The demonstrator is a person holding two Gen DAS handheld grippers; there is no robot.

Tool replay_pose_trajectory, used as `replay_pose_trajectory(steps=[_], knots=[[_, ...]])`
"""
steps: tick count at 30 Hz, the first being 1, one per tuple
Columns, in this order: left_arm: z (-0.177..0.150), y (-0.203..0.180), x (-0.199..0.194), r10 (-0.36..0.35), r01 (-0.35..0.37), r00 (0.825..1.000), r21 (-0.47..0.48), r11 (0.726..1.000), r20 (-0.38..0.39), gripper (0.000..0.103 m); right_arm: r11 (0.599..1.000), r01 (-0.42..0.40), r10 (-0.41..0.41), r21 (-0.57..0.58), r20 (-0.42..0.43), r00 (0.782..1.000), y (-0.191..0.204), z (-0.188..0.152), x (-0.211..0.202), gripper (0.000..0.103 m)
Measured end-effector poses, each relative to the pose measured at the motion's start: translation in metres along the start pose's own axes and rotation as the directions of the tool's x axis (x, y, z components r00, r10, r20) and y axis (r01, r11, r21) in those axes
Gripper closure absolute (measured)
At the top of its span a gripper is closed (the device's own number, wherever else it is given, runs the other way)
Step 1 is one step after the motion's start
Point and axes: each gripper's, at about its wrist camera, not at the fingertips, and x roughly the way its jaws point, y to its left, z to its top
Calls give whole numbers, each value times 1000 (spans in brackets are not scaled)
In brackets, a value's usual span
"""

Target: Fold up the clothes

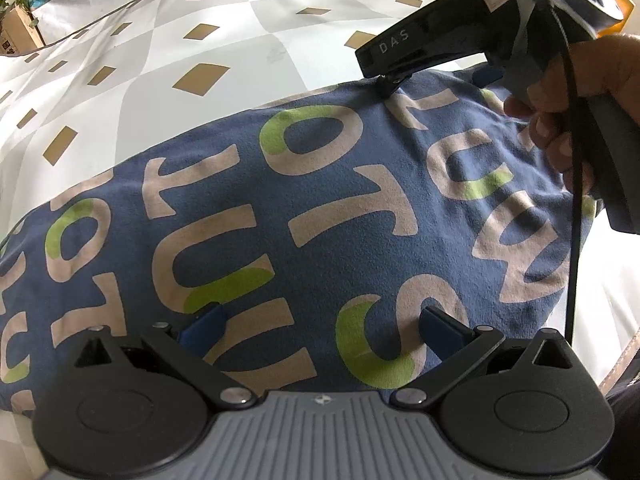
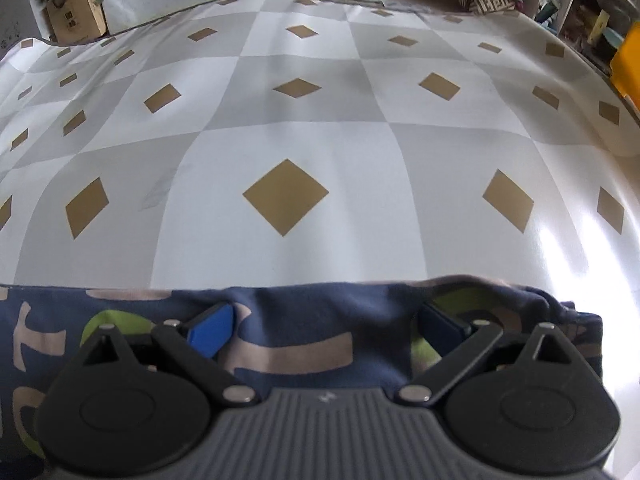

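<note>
- The left gripper is holding its jaws spread wide, its blue fingertips pressing down onto the blue garment with nothing pinched between them.
- The right gripper is likewise keeping its jaws released, the blue pads sitting on the cloth just behind its far edge.
- The garment, blue with large beige and green letters, is lying flat as a folded block on the table, which is wearing a grey-and-white checked cover with tan diamonds.
- In the left wrist view, a hand is gripping the right gripper's handle at the garment's far right corner, a black cable trailing down from it.
- A potted plant in a wooden box is standing beyond the table's far left corner.
</note>
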Motion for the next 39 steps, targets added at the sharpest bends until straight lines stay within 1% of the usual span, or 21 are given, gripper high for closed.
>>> replay_pose_trajectory(steps=[4, 11, 15, 16, 18, 21, 25, 30, 34, 39], knots=[[0, 0, 0, 1, -1, 1000, -1, 1000, -1, 0, 999, -10, 10, -33, 7, 1000, -8, 2, -13, 6], [0, -1, 0, 4, -4, 1000, -3, 1000, -2, 0, 999, 45, -46, -19, -29, 999, -39, -11, -17, 6], [0, -2, 0, 6, -6, 1000, -4, 1000, 1, 0, 998, 54, -54, 16, -35, 998, -58, -20, -10, 4], [0, -2, 0, 5, -5, 1000, -4, 1000, 2, 0, 997, 67, -66, 40, -34, 997, -63, -19, -9, 5], [-1, -2, 0, 5, -5, 1000, -2, 1000, 5, 0, 990, 122, -121, 68, -24, 992, -73, -19, -8, 5], [-1, -2, 0, 4, -4, 1000, 1, 1000, 7, 0, 986, 135, -134, 96, -10, 991, -82, -20, -8, 5], [0, -1, 1, 3, -3, 1000, 1, 1000, 6, 0, 983, 147, -146, 111, -18, 989, -85, -19, -9, 6], [-1, 0, 0, 1, -1, 1000, 4, 1000, 5, 0, 984, 151, -147, 93, -40, 988, -83, -20, -20, 7], [-3, 0, -2, 3, -3, 1000, -3, 1000, 2, 0, 977, 193, -188, 87, -66, 980, -86, -27, -27, 7], [-7, 0, -4, 15, -15, 1000, -9, 1000, 1, 0, 976, 174, -166, 131, -72, 984, -89, -42, -42, 7]])
